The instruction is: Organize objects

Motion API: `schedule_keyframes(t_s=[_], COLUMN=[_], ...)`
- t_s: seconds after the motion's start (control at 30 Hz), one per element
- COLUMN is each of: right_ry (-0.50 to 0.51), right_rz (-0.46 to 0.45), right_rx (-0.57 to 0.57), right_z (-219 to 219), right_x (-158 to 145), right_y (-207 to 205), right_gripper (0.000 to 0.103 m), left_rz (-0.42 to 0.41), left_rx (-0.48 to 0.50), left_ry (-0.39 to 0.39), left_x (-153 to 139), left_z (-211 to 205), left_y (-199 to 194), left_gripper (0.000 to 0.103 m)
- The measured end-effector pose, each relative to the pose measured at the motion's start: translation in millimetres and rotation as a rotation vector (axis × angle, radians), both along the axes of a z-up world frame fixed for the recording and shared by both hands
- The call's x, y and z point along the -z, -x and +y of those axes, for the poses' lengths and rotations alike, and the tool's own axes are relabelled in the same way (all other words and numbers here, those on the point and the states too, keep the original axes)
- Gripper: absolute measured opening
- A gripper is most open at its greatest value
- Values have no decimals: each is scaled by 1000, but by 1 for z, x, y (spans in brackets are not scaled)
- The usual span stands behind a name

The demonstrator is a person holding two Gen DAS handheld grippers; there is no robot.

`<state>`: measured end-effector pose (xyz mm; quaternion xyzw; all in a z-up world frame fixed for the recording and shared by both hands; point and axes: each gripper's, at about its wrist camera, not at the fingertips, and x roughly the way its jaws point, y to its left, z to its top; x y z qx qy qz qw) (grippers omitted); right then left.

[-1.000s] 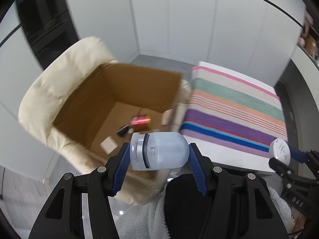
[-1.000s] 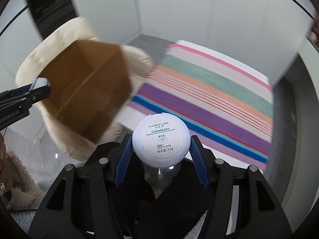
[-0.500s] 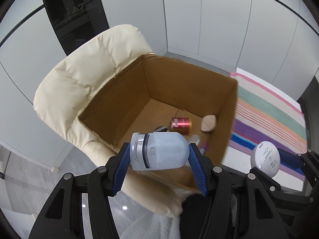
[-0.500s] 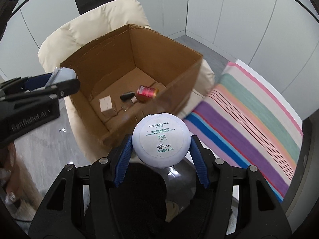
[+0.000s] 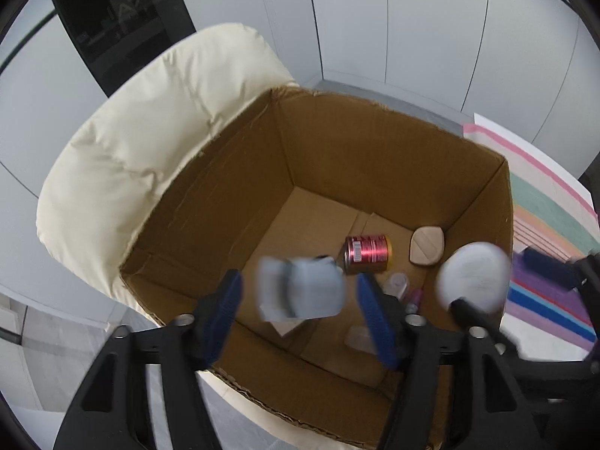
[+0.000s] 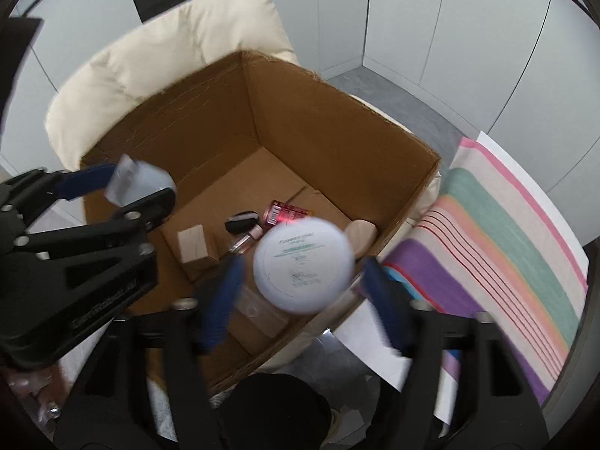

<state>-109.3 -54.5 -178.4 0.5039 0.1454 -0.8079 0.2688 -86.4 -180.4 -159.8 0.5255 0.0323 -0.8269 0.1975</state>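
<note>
here, left gripper [image 5: 298, 309] jaws opening, blurred pale bottle [image 5: 300, 288] loose between them, right gripper [image 6: 300, 292] opening around white round compact [image 6: 303, 264], both over cardboard box [image 5: 375, 142] on cream armchair [image 5: 150, 123], striped cloth [image 6: 506, 240] beside, grey wall panels [image 5: 412, 18] behind

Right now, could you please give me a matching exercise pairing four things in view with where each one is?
Things:
1. red metal can
2. round white powder compact
3. pale frosted plastic bottle
4. brown cardboard box

Places:
A. between the opening jaws of the left gripper
B. on the cream padded armchair
C. lying on the box floor
D. between the opening jaws of the right gripper

Pairs: 1-C, 2-D, 3-A, 4-B
</note>
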Motion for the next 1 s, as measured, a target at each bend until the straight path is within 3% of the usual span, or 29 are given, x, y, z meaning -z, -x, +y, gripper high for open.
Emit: schedule_keyframes(t_s=[0.07, 0.13, 0.23, 0.47, 0.63, 0.77, 0.8, 0.87, 0.93, 1.0], right_ry=[-3, 27, 66, 66, 15, 6, 23, 66, 89, 93], right_rz=[25, 7, -30, -14, 26, 77, 81, 47, 14, -17], right_rx=[26, 48, 111, 271, 441, 521, 539, 583, 635, 683], right_z=[1, 9, 23, 65, 102, 128, 136, 151, 167, 179], right_x=[0, -2, -6, -34, -71, -108, -117, -132, -143, -151], right_y=[2, 5, 9, -4, -24, -56, -65, -81, -94, -105], right_gripper=[98, 98, 99, 99, 99, 99, 99, 99, 98, 98], left_rz=[-2, 10, 36, 28, 36, -5, -26, -57, -34, -16], left_rx=[-16, -30, -37, 46, 193, 321, 341, 382, 411, 441], left_ry=[4, -18, -72, -95, -69, -169, -168, -96, -30, -22], left_x=[-1, -5, -12, -32, -72, -104, -112, -126, -142, -154], left_z=[-3, -8, -12, 3, 38, 66, 74, 95, 113, 124], left_y=[0, -1, -5, -10, -27, -41, -44, -52, -63, -71], left_gripper=[88, 95, 95, 95, 95, 95, 95, 95, 95, 95])
